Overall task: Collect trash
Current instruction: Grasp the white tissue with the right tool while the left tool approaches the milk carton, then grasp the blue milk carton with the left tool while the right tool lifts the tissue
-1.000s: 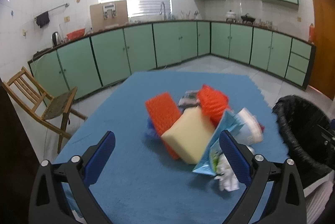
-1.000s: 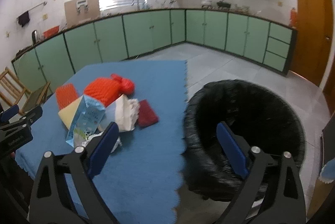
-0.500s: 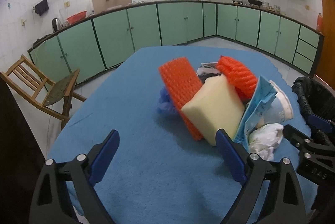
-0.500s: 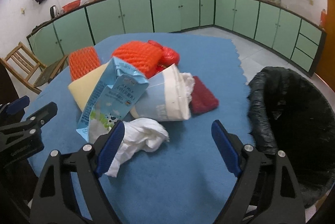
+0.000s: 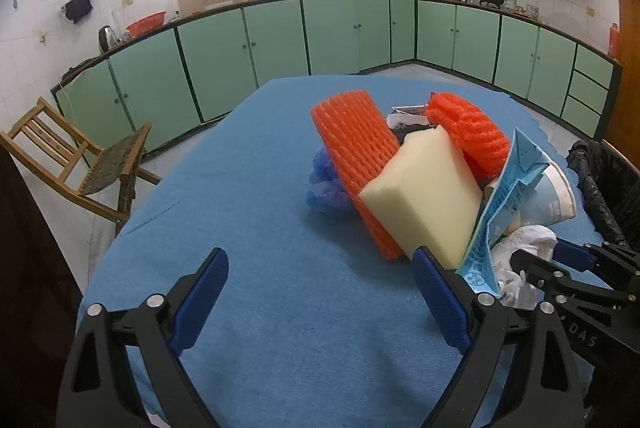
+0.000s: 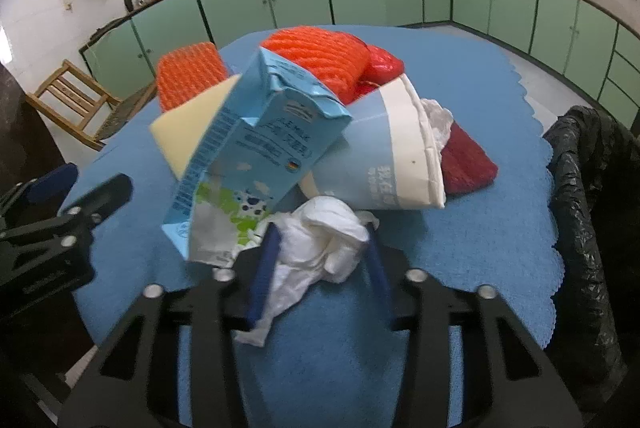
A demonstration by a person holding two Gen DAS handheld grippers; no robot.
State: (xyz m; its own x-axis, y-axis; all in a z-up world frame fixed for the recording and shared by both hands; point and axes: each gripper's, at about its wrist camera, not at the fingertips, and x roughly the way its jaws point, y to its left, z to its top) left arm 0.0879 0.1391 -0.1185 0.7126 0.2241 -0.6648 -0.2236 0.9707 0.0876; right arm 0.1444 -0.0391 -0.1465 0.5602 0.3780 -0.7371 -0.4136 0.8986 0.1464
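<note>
A heap of trash lies on the blue table cloth (image 5: 248,196): a crumpled white tissue (image 6: 316,248), a blue milk carton (image 6: 256,156), a paper cup (image 6: 384,168) on its side, a yellow sponge (image 5: 424,196), two orange foam nets (image 5: 352,144) and a dark red piece (image 6: 468,164). My right gripper (image 6: 322,232) is at the heap's near edge. Its jaws are closing, the tissue is bunched between them and both pads touch it. My left gripper (image 5: 318,260) stands open over bare cloth, just short of the sponge, holding nothing.
A bin lined with a black bag (image 6: 580,196) stands off the table's right edge, beside the heap. A wooden chair (image 5: 68,156) is on the floor to the left. Green kitchen cabinets (image 5: 340,32) run along the far walls.
My right gripper swung from over the bin to the heap, dropped, and closed around the white tissue. My left gripper came lower and closer to the sponge, still open.
</note>
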